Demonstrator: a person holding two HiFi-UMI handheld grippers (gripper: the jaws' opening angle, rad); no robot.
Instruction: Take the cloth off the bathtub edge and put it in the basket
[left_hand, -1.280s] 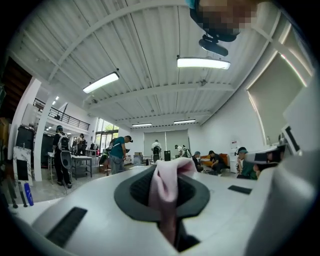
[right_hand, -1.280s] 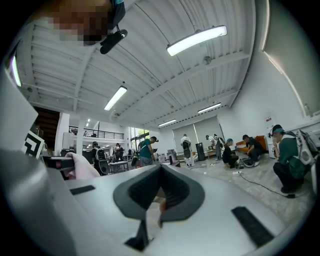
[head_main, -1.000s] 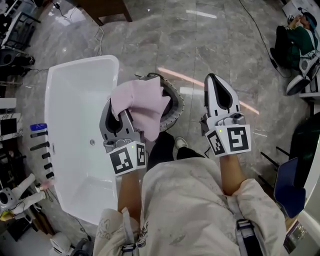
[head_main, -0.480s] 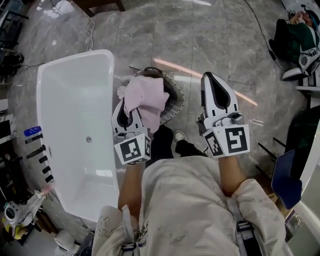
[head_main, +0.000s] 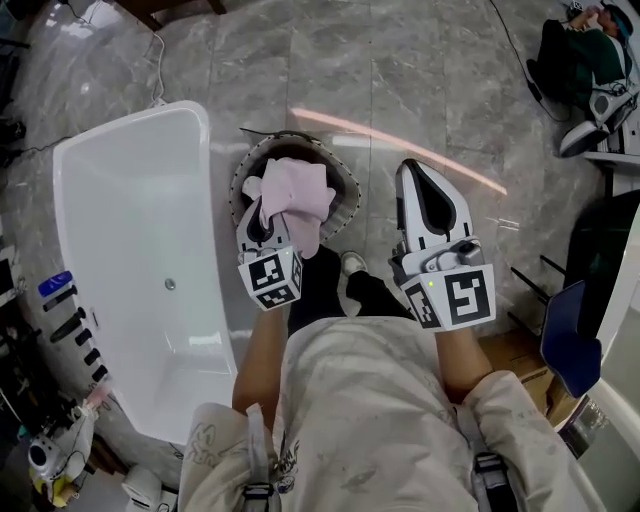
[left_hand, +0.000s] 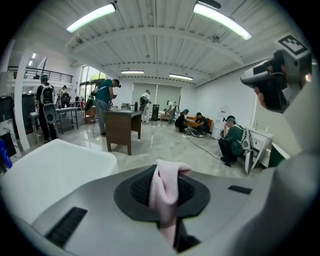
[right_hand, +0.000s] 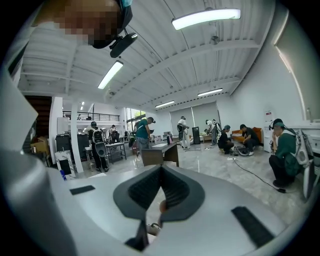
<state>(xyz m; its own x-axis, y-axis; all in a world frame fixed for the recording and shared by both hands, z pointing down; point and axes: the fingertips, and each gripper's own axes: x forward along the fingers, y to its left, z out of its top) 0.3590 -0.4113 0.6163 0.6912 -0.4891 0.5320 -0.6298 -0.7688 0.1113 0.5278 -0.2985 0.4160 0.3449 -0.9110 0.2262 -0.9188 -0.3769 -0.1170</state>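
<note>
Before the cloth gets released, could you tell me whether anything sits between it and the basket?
Nothing visible does. The pink cloth, pinched in the left claw, hangs directly over the open mouth of the basket, and the dark interior around it shows no other item. The right claw is off to the side.

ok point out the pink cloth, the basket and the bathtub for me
pink cloth (head_main: 296, 192): head view, its bunched upper fold
basket (head_main: 298, 140): head view, far side of its rim
bathtub (head_main: 130, 250): head view, bare white floor inside it
</note>
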